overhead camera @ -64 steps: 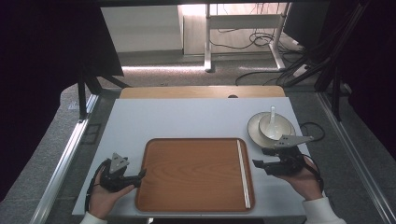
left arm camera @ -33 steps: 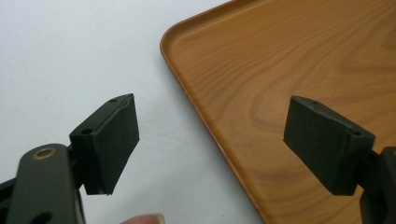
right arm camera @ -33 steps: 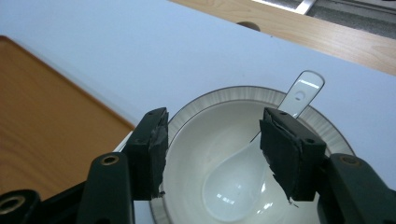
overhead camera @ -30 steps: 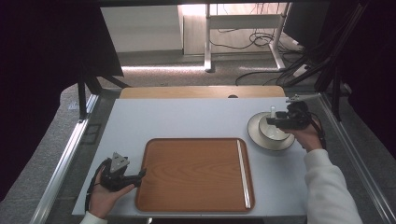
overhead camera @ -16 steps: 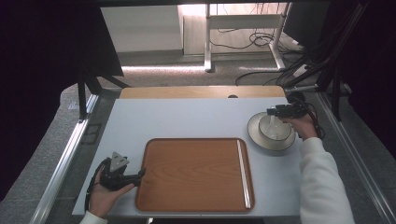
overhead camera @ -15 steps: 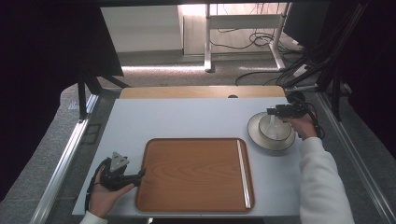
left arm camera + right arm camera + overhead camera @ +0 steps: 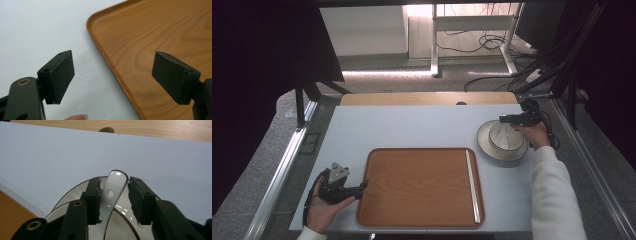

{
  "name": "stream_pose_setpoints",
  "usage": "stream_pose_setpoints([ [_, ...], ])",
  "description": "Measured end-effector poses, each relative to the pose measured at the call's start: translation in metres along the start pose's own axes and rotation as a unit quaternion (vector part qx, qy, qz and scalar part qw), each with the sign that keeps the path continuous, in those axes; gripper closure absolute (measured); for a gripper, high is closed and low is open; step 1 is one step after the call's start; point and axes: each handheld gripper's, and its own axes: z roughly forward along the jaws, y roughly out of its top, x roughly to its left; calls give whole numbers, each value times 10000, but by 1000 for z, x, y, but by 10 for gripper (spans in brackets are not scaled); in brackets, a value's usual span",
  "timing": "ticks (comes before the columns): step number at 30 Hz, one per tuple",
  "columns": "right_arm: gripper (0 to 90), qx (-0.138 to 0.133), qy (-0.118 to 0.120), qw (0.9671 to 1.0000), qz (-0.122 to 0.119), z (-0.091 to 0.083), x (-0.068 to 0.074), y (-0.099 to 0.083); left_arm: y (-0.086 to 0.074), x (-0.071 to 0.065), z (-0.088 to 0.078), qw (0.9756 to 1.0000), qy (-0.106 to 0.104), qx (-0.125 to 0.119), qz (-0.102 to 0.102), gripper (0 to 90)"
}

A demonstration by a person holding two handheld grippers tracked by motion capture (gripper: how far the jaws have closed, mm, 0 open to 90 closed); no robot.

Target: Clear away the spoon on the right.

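A white ceramic spoon [image 7: 111,197] leans in a white bowl [image 7: 504,138] on a pale plate [image 7: 492,150] at the table's right. My right gripper [image 7: 508,119] reaches over the bowl from its far right side. In the right gripper view its jaws [image 7: 113,182] have just been closing with the spoon's handle between them. One pad [image 7: 96,195] meets the handle and a gap shows at the other, so it is open. My left gripper [image 7: 358,187] rests open at the left edge of the wooden tray [image 7: 422,187]. Its wide jaws [image 7: 112,72] straddle the tray's rim [image 7: 105,55].
The white table top [image 7: 412,125] stretches bare behind the tray. A wooden strip [image 7: 427,98] runs along its far edge. Metal rails flank the table, and cables lie on the floor beyond.
The right hand has gone from the plate's near side to its far right, sunk a little over the bowl, and its jaws have narrowed. The left hand has stayed put.
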Motion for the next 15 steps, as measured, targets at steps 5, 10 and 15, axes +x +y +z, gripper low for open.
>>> stream_pose_setpoints([
  [5,727,-6,168,9997,198,1,-2,-2,0,0,1,10000,-6,16,-2,178],
  [10,822,5,132,9999,72,-3,3,0,-1,0,0,10000,-4,21,5,178],
  [15,851,-98,191,9997,-90,-11,9,2,-1,0,0,10000,0,20,0,177],
])
